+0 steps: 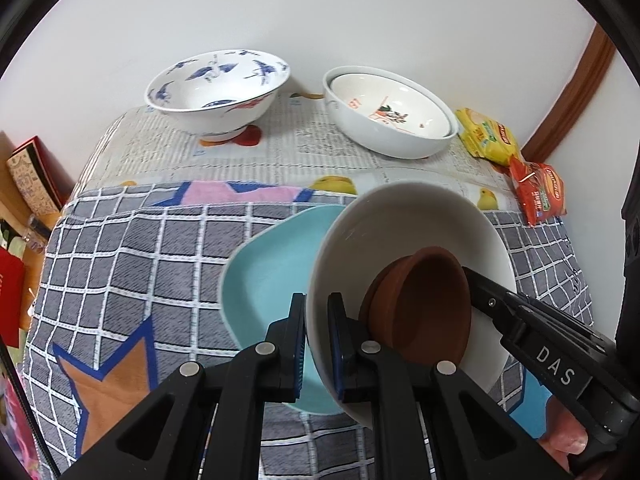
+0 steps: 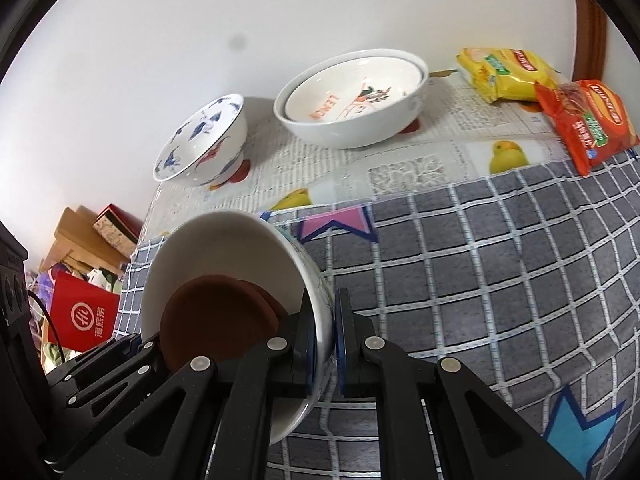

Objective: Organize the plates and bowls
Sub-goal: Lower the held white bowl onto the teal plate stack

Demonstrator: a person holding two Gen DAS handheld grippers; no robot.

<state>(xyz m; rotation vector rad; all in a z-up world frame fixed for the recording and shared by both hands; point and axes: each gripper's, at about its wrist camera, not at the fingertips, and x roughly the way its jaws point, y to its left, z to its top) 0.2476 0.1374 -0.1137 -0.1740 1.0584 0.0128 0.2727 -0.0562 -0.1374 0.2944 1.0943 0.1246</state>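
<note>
Your left gripper (image 1: 316, 344) pinches the near rim of the plain white ceramic bowl (image 1: 404, 220), one finger outside the wall and one inside; your right gripper (image 2: 325, 340) clamps the opposite rim of that same bowl (image 2: 224, 240) in the same way. The bowl is tipped up between the two tools, and the small reddish-brown clay bowl (image 1: 420, 300) sits inside it, leaning against the lower wall; whether it is one clay piece or two nested you cannot quite settle, since the right wrist view shows a second brown edge behind the first (image 2: 218, 312).

The pale blue squarish plate (image 1: 268, 280) lies on the grey checked cloth (image 1: 132, 264) just beside the white bowl, its right part hidden behind it; whether bowl and plate touch cannot be told.

Farther back, on the newspaper-print covering (image 1: 296, 140), stands the blue-and-white painted porcelain bowl (image 1: 216, 84), well apart from the large white bowl (image 1: 384, 140) with a printed white bowl (image 1: 392, 108) nested in it; a yellow snack packet (image 1: 488, 136) and an orange-red snack packet (image 1: 540, 192) lie at the right edge; red boxes (image 2: 82, 316) and clutter beyond the table's left side are too blurred to make out.
</note>
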